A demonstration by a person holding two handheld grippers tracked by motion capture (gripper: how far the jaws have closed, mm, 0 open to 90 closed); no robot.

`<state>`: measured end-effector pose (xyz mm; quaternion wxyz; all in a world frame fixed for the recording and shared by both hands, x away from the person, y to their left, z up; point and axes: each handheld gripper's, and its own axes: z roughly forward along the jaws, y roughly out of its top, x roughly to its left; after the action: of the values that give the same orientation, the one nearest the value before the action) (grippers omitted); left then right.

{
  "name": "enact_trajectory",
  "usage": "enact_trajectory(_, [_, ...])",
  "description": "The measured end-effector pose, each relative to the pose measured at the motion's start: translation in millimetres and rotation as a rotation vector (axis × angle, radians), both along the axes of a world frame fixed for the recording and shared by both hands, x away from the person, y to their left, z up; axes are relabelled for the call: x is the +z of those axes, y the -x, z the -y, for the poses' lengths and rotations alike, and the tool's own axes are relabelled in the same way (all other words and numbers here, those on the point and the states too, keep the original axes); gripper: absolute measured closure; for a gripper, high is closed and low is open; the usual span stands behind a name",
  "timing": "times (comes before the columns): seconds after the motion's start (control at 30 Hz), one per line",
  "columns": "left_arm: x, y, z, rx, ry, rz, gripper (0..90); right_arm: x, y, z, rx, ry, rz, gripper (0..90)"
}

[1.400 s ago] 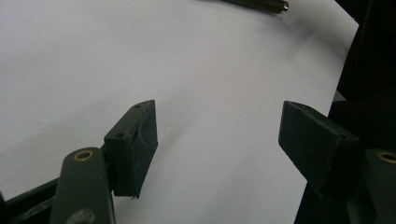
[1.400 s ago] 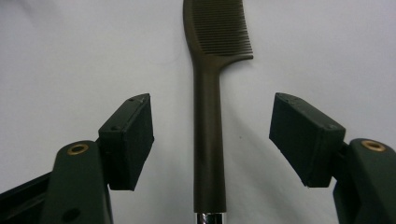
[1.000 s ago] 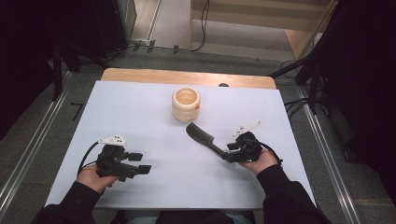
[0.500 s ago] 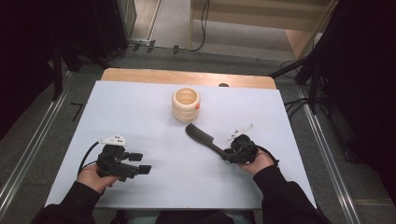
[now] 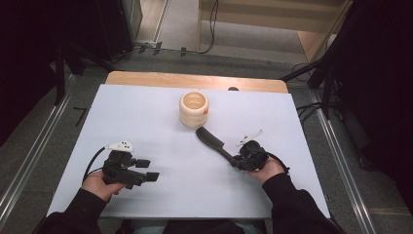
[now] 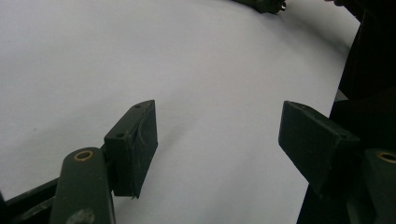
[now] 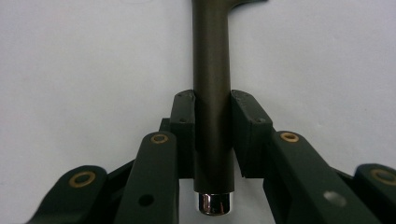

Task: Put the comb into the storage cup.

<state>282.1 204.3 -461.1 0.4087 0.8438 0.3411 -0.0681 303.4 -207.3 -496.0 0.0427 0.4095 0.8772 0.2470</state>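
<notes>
Black pads of the right gripper (image 7: 212, 135) have just been closing and now pinch the dark handle of a spatula (image 7: 212, 70), whose chrome end cap pokes out behind the pads. On the white table (image 5: 146, 117) the spatula (image 5: 214, 144) lies flat, its blade pointing toward ten o'clock from the right gripper (image 5: 238, 161). A cream ribbed cup (image 5: 194, 109) stands upright near the blade tip, at about eleven o'clock from it. Off at nine o'clock, well apart, the left gripper (image 5: 148, 169) rests low with jaws spread wide over bare table (image 6: 219, 135).
</notes>
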Motion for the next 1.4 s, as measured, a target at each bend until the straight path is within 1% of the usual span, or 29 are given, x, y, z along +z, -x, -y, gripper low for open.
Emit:
enact_trajectory(0.07, [0.3,-0.2,-1.0,-0.004,0.0,0.0,29.0,0.1,-2.3,2.9,-0.004,-0.026,-0.02,70.2])
enact_trajectory(0.13, [0.4,-0.2,-1.5,0.001,0.002,0.0,29.0,0.5,-3.3,4.1,-0.003,-0.034,-0.026,70.2])
enact_trajectory(0.2, [0.5,-0.4,-2.0,0.001,0.004,0.001,29.0,1.2,-3.5,4.4,0.0,-0.031,-0.028,70.2])
enact_trajectory(0.23, [0.6,-0.4,-2.2,0.002,0.005,0.001,29.0,2.2,-3.4,4.8,0.003,-0.028,-0.025,70.2])
enact_trajectory(0.33, [1.0,0.0,-2.3,0.002,0.005,0.002,29.0,7.7,-1.4,7.3,-0.007,-0.04,-0.026,70.2])
enact_trajectory(0.47, [1.1,-0.5,-2.6,0.006,0.006,0.002,29.0,14.8,5.1,10.2,0.007,-0.059,-0.013,70.2])
enact_trajectory(0.63, [1.7,0.0,-2.8,0.015,0.006,0.004,29.0,22.3,12.6,6.3,0.036,-0.095,0.002,70.3])
enact_trajectory(0.67, [1.8,0.0,-3.1,0.016,0.007,0.004,29.0,23.3,13.8,4.6,0.041,-0.107,0.001,70.2])
enact_trajectory(0.7, [1.9,-0.2,-3.5,0.015,0.01,-0.007,29.0,24.5,14.8,2.9,0.045,-0.113,0.004,70.2])
enact_trajectory(0.73, [2.0,-0.4,-3.7,0.019,0.018,-0.027,29.8,25.0,15.3,1.5,0.056,-0.124,0.009,70.2])
enact_trajectory(0.8, [2.6,-1.3,-5.0,0.024,0.029,-0.043,30.2,26.5,16.7,-2.3,0.061,-0.143,0.008,70.2])
enact_trajectory(0.83, [3.0,-1.4,-5.5,0.03,0.037,-0.051,30.9,27.0,16.7,-4.3,0.07,-0.151,0.017,70.3])
enact_trajectory(0.9, [3.5,-1.6,-6.6,0.042,0.044,-0.053,30.8,28.4,17.3,-10.2,0.086,-0.167,0.018,70.3])
enact_trajectory(1.0, [4.0,-1.5,-8.1,0.062,0.047,-0.044,30.7,29.5,18.0,-18.5,0.107,-0.181,0.019,70.2])
enact_trajectory(1.07, [4.7,-1.3,-8.7,0.074,0.038,-0.031,30.7,30.5,18.1,-24.4,0.125,-0.194,0.02,70.2])
enact_trajectory(1.1, [5.0,-1.0,-8.8,0.083,0.04,-0.028,30.6,30.7,18.2,-27.5,0.131,-0.2,0.022,70.2])
enact_trajectory(1.23, [6.2,-1.4,-9.5,0.11,0.05,-0.03,30.5,32.1,17.1,-40.4,0.153,-0.206,0.034,70.3])
enact_trajectory(1.27, [6.3,-1.4,-9.4,0.115,0.051,-0.03,30.5,32.4,16.5,-43.3,0.16,-0.21,0.028,70.2])
enact_trajectory(1.3, [6.4,-1.5,-9.5,0.118,0.054,-0.031,30.5,32.5,16.2,-45.6,0.163,-0.21,0.036,70.2])
enact_trajectory(1.37, [6.4,-1.8,-9.3,0.125,0.054,-0.033,28.5,33.2,15.4,-50.8,0.171,-0.212,0.038,70.3])
enact_trajectory(1.4, [6.4,-2.2,-9.5,0.127,0.058,-0.037,28.4,33.5,15.6,-52.7,0.165,-0.218,0.036,70.3])
